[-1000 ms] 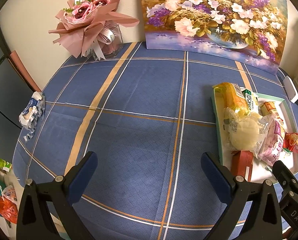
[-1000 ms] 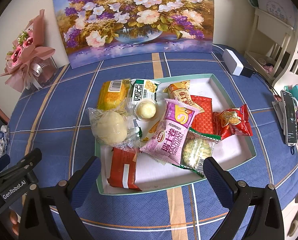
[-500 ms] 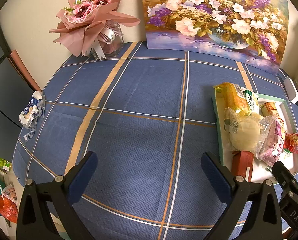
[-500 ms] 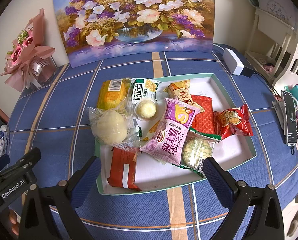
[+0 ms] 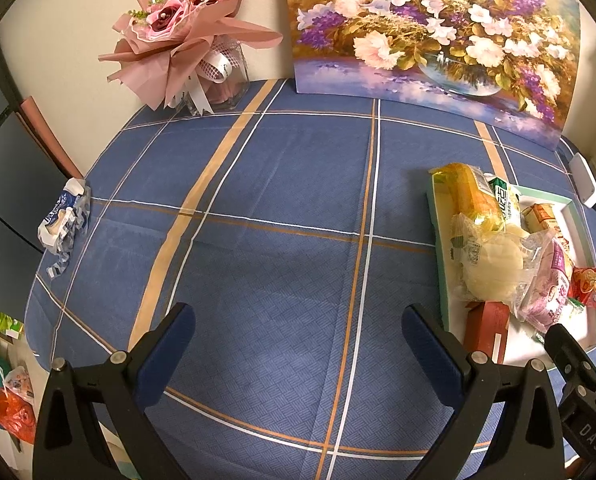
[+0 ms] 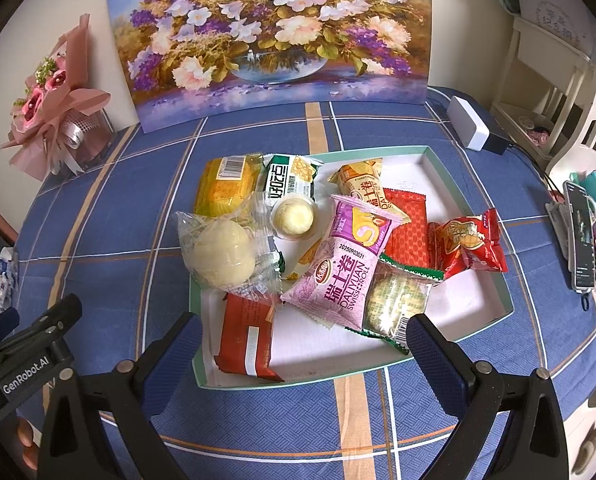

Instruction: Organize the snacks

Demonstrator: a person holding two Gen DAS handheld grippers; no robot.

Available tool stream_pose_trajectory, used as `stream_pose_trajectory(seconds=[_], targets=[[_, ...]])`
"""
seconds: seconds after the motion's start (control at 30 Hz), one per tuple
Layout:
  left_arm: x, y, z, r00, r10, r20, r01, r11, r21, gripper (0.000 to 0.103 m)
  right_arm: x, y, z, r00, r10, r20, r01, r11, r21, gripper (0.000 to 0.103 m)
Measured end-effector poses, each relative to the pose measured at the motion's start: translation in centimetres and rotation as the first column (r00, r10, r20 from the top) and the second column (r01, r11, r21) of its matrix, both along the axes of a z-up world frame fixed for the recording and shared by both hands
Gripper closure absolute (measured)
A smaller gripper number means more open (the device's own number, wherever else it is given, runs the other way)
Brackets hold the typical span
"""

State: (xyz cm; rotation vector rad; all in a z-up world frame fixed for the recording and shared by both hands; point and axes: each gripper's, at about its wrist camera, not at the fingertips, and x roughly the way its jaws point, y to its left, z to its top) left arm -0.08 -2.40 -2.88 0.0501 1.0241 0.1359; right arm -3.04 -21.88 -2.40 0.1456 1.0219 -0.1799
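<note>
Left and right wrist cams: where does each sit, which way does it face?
Left wrist: on the left gripper, low over the bare blue tablecloth, facing the bouquet and painting; own open fingers show, right gripper at the edge.
Right wrist: on the right gripper, above the snack tray, facing the painting; own open fingers show, left gripper at lower left.
Shared: tray, painting, bouquet.

Bare tablecloth lies open left of the snack-crowded tray; bouquet stands far back.
</note>
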Motion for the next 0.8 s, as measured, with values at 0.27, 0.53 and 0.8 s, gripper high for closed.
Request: stream_pose_trajectory(seconds=[0.27,0.53,0.8], targets=[[-0.01,-0.06,-0.06,1.000,0.001,-0.008,-0.001,1.000,-0.005,0.000,-0.03,0.00,0.01,1.000,0.002,0.000,-0.002,1.000,0.000,0.000],[-0.06,-0.11,0.02,1.000,0.003,-0.002,-0.003,1.000,-0.002,0.000,-0.06,0.03,0.03,1.000,0.002,-0.001,-0.002,1.000,0.000,0.000],[-0.05,-0.07,-0.02,1.000,0.004,-0.002,-0.004,1.000,-0.002,0.000,-0.02,-0.01,0.10,1.000,0.001,-0.001,-0.001,1.000,0.000,0.000]])
